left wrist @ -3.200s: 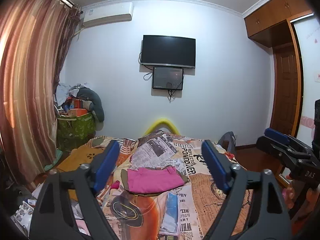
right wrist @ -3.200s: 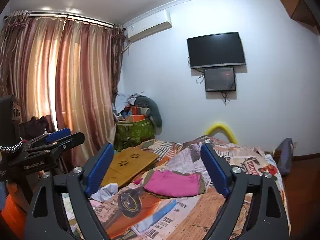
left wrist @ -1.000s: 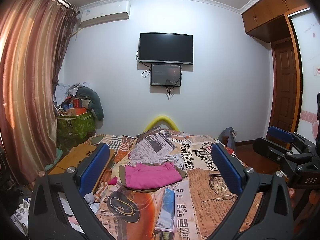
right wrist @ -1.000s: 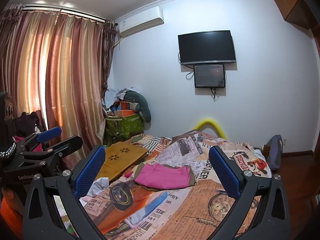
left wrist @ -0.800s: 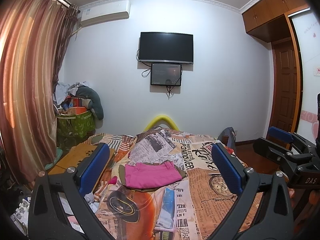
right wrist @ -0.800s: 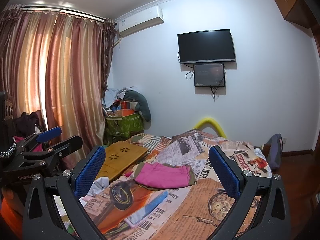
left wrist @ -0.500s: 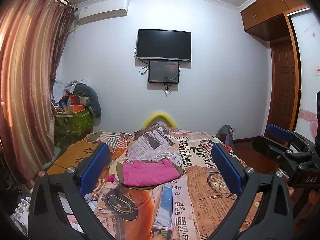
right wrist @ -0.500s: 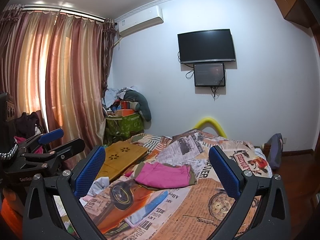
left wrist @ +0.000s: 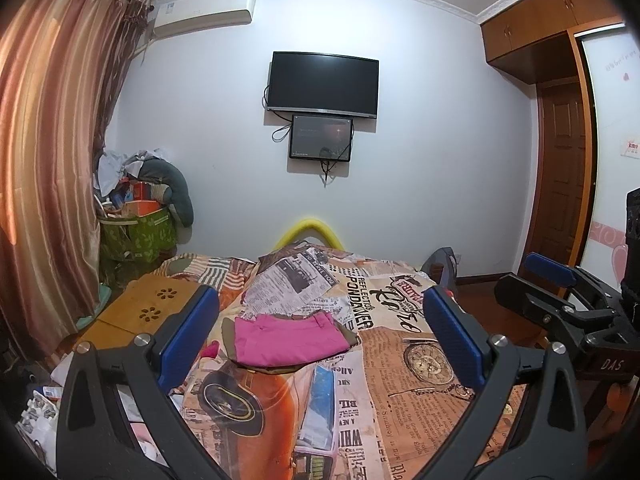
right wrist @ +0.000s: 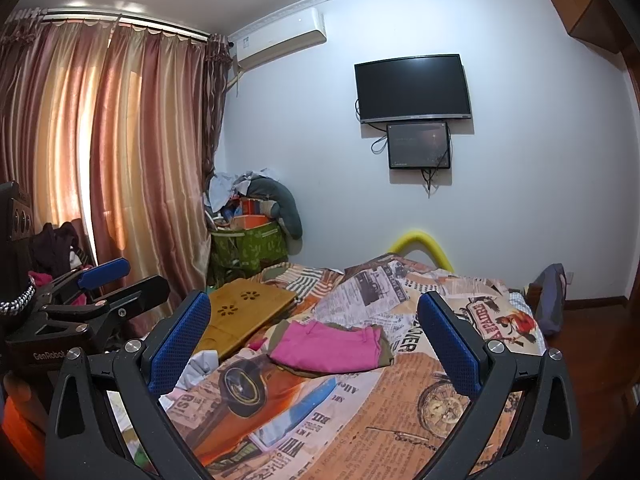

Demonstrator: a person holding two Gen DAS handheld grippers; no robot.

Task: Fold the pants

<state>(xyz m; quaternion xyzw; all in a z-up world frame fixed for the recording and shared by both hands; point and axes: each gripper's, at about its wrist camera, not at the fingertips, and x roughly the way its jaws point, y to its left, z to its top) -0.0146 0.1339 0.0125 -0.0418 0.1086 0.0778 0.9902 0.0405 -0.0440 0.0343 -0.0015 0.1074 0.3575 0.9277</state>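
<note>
Pink pants [left wrist: 286, 339] lie folded into a flat rectangle on top of an olive-brown garment [left wrist: 228, 330], in the middle of a bed with a newspaper-print cover [left wrist: 400, 368]. They also show in the right wrist view [right wrist: 328, 346]. My left gripper [left wrist: 318, 336] is open and empty, held above the near end of the bed, well short of the pants. My right gripper [right wrist: 314, 350] is open and empty too, at a similar height. Each gripper also appears at the edge of the other's view: the right one [left wrist: 560, 304], the left one [right wrist: 92, 292].
A wooden lap tray [left wrist: 148, 312] lies on the bed's left side. A green basket piled with clothes [left wrist: 138, 232] stands by the curtains [right wrist: 100, 168]. A TV [left wrist: 324, 84] hangs on the far wall. A dark bag [left wrist: 442, 266] sits at the bed's right, near a wooden door [left wrist: 560, 176].
Both grippers have opened wider than 3 seconds ago and hold almost still. The left view has drifted slightly right and down. The pants have not moved.
</note>
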